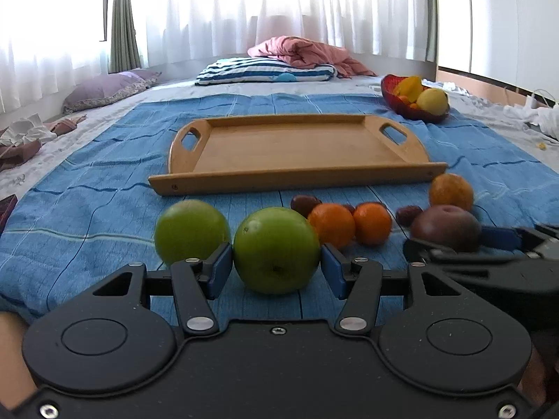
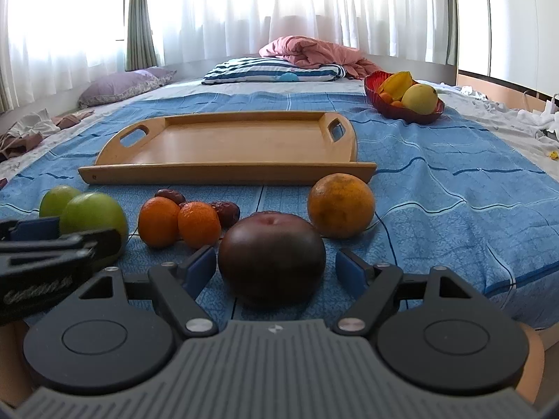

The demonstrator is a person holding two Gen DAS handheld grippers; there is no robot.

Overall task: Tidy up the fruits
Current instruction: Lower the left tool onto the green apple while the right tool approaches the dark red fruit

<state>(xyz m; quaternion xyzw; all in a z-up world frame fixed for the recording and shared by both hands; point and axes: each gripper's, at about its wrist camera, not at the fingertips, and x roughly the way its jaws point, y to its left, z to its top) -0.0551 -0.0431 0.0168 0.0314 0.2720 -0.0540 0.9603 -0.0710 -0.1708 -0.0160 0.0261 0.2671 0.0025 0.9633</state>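
My left gripper (image 1: 277, 269) is shut on a green apple (image 1: 276, 248) that rests on the blue blanket (image 1: 104, 188), its blue pads touching both sides. A second green apple (image 1: 190, 230) lies just to its left. My right gripper (image 2: 276, 270) is open around a dark red-brown apple (image 2: 271, 258), with small gaps at both pads. Two small oranges (image 2: 159, 221) (image 2: 199, 223), a few dark dates (image 2: 227, 211) and a larger orange (image 2: 340, 204) lie behind it. The wooden tray (image 2: 227, 171) beyond the fruit holds nothing.
A red bowl (image 2: 401, 110) with a yellow fruit, a starfruit and small oranges stands at the back right. A striped pillow (image 2: 276, 71), a pink quilt (image 2: 314, 50) and a purple pillow (image 2: 122, 85) lie further back. Loose clothes sit at both sides of the bed.
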